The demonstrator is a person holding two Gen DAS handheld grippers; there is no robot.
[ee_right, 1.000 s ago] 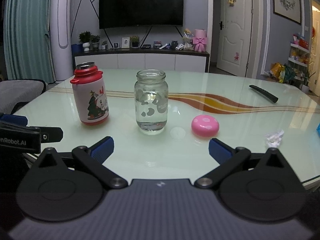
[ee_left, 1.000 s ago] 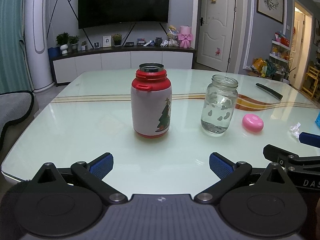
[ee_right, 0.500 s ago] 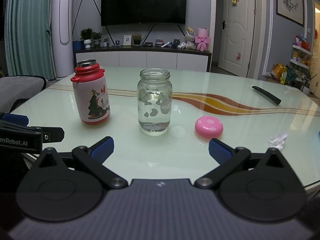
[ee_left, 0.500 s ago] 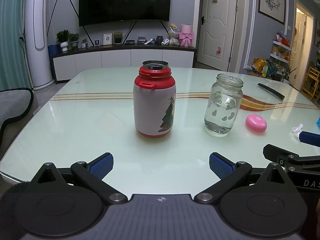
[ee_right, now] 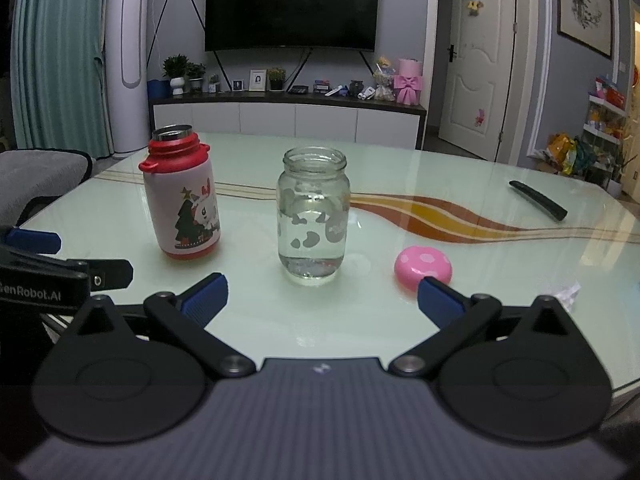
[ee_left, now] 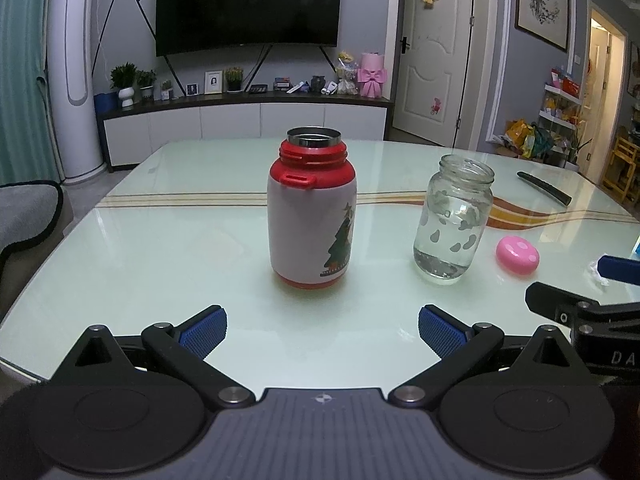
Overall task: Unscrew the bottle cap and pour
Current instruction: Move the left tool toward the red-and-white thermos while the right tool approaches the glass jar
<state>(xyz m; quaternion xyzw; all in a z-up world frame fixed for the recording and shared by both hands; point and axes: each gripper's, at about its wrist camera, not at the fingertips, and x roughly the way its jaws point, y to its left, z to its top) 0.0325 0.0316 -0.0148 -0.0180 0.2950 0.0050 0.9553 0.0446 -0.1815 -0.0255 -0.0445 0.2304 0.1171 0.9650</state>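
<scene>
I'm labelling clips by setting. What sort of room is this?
Most likely a home living room: a large wall-mounted black television above a low white media cabinet, with a glossy glass-topped table in front.

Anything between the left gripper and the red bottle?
No. In the left wrist view only bare glass table lies between the open left gripper and the red bottle.

On the table [ee_left: 160, 264] the bottle [ee_left: 311, 216] stands upright, with the jar [ee_left: 454, 220] to its right and apart from it. Right of the jar lies the cap [ee_left: 517, 255], and farther back, near the table's right edge, lies a remote [ee_left: 544, 193]. A crumpled scrap [ee_right: 570, 294] lies right of the cap.
</scene>
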